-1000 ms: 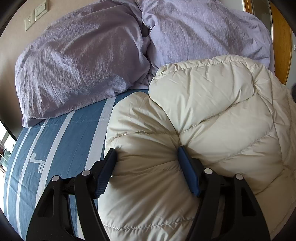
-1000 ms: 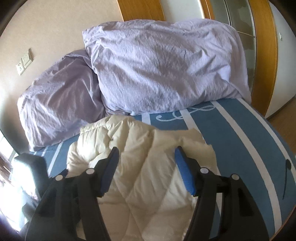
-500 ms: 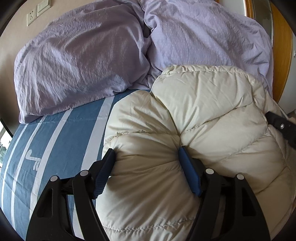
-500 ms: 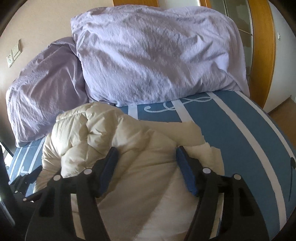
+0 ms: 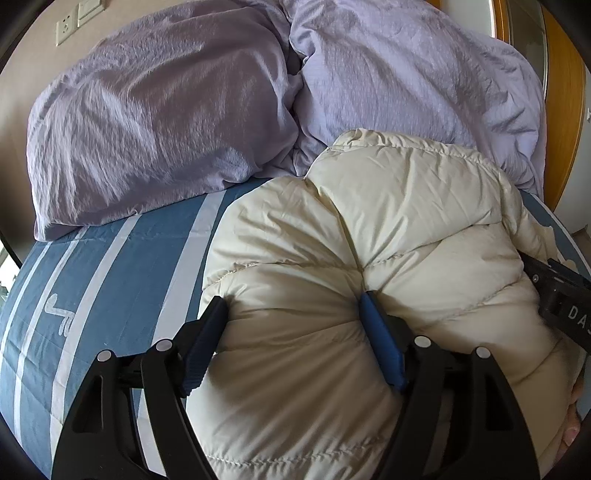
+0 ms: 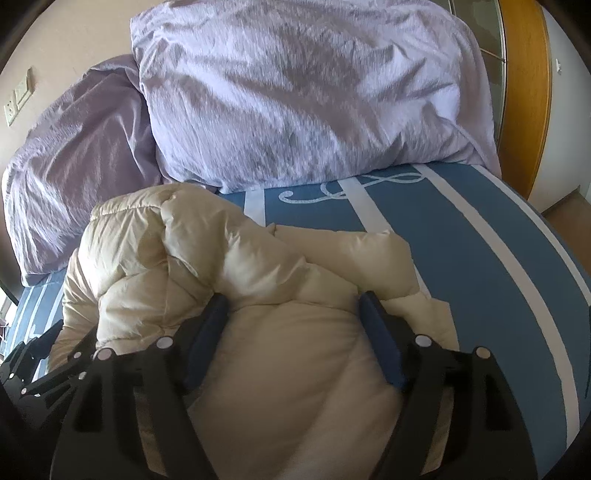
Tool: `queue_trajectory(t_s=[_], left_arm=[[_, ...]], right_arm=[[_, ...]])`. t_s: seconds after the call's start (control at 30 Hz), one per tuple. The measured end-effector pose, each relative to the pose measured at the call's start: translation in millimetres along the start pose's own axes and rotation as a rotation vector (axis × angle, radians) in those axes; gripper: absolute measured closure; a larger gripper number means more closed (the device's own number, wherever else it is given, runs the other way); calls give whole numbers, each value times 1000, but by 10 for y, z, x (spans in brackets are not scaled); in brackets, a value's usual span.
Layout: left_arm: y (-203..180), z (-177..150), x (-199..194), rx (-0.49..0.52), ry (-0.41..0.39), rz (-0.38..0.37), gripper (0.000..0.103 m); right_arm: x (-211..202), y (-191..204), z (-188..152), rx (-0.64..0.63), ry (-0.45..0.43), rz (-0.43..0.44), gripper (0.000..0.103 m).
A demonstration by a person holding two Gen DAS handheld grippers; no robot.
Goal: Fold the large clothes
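Observation:
A cream puffy down jacket (image 5: pixel 369 229) lies bunched on the blue striped bed sheet (image 5: pixel 110 280). My left gripper (image 5: pixel 293 314) has its jaws wide, and a thick bulge of the jacket fills the gap and presses against both pads. In the right wrist view the jacket (image 6: pixel 258 280) also fills the gap of my right gripper (image 6: pixel 293 314), jaws wide with fabric between the pads. The right gripper's body (image 5: pixel 561 295) shows at the right edge of the left wrist view. The left gripper (image 6: pixel 33 365) shows at the lower left of the right wrist view.
Two lilac pillows (image 5: pixel 155 122) (image 6: pixel 303 88) lean against the wall at the head of the bed, just beyond the jacket. A wooden door frame (image 6: pixel 524 81) stands at the right. Wall sockets (image 5: pixel 66 27) are at upper left. The bed edge curves away at the right (image 6: pixel 554 236).
Both grippers have pushed forward with the jacket toward the pillows. The jacket has bunched higher and the right gripper has come closer to the left.

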State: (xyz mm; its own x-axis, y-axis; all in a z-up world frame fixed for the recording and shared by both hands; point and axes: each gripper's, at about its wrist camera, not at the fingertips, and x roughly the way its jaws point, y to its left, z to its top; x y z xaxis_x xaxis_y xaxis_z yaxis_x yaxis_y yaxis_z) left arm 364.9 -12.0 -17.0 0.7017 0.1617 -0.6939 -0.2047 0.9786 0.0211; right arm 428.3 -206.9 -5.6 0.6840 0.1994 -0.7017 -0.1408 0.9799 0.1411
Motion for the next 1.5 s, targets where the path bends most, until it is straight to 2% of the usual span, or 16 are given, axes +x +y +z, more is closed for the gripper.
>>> queue_trajectory(t_s=[1.2, 1.33, 1.4, 1.5], left_arm=[[13, -5, 66, -34, -3, -10, 22], [53, -3, 67, -60, 3, -10, 17], [108, 11, 39, -72, 31, -26, 15], [260, 4, -76, -109, 72, -101, 14]], right_arm=[[169, 32, 20, -5, 37, -18, 25], [160, -13, 43, 15, 46, 15, 24], [112, -86, 69, 34, 67, 62, 24], [-107, -235, 107, 60, 54, 124, 24]])
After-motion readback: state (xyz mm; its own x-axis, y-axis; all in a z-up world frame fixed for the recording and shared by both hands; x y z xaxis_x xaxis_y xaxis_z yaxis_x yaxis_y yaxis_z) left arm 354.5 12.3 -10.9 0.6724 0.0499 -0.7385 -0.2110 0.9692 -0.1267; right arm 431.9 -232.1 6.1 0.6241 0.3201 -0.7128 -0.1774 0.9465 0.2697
